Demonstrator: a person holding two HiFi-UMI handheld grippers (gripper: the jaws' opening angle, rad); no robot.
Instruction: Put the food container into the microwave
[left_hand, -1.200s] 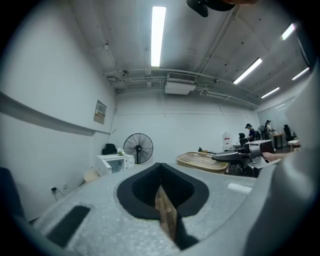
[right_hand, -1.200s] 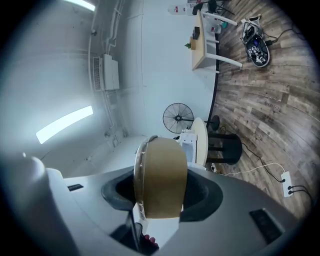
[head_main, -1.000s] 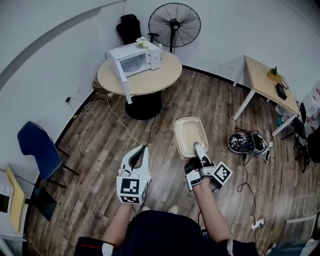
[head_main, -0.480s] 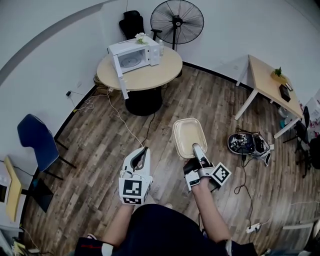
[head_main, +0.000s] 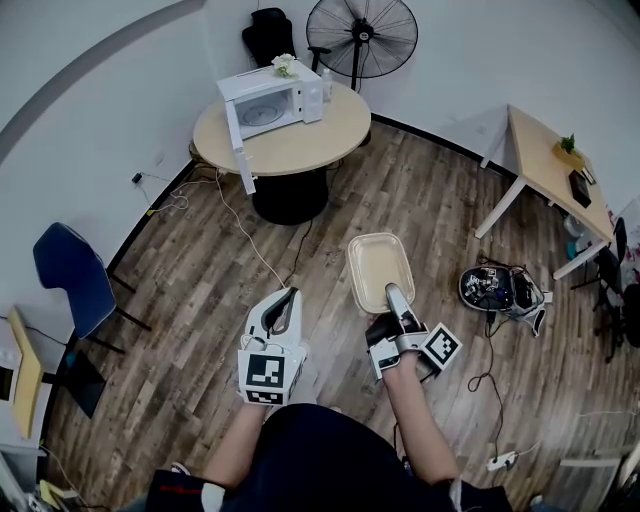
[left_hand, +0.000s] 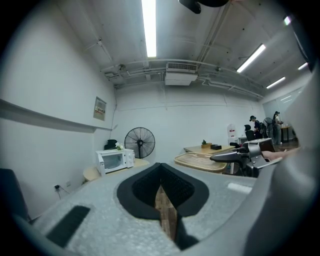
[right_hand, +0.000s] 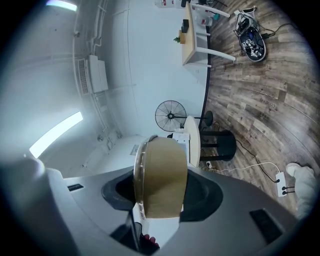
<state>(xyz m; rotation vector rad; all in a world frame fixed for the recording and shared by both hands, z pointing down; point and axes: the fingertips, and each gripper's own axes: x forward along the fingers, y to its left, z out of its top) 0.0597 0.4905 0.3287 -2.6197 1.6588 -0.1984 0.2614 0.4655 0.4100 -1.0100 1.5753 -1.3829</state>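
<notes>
Person has stepped forward; right gripper (head_main: 394, 296) pinches container (head_main: 375, 262) near rim, left gripper (head_main: 289, 298) pressed together, empty; microwave (head_main: 270, 98) far.

white left gripper (head_main: 289, 296), right gripper (head_main: 393, 292), dark top (head_main: 320, 462)

Round table (head_main: 300, 152): beige top, black pedestal base
Pedestal fan (head_main: 362, 38): black, just behind the round table
Chair (head_main: 68, 275): blue, well left of the round table
Rectangular table (head_main: 540, 150): wood top, white legs, bearing a potted plant (head_main: 568, 146)
Floor (head_main: 180, 300): wood planks, white cable (head_main: 240, 235) trailing across
Equipment heap (head_main: 500, 290): on the floor near the rectangular table
</notes>
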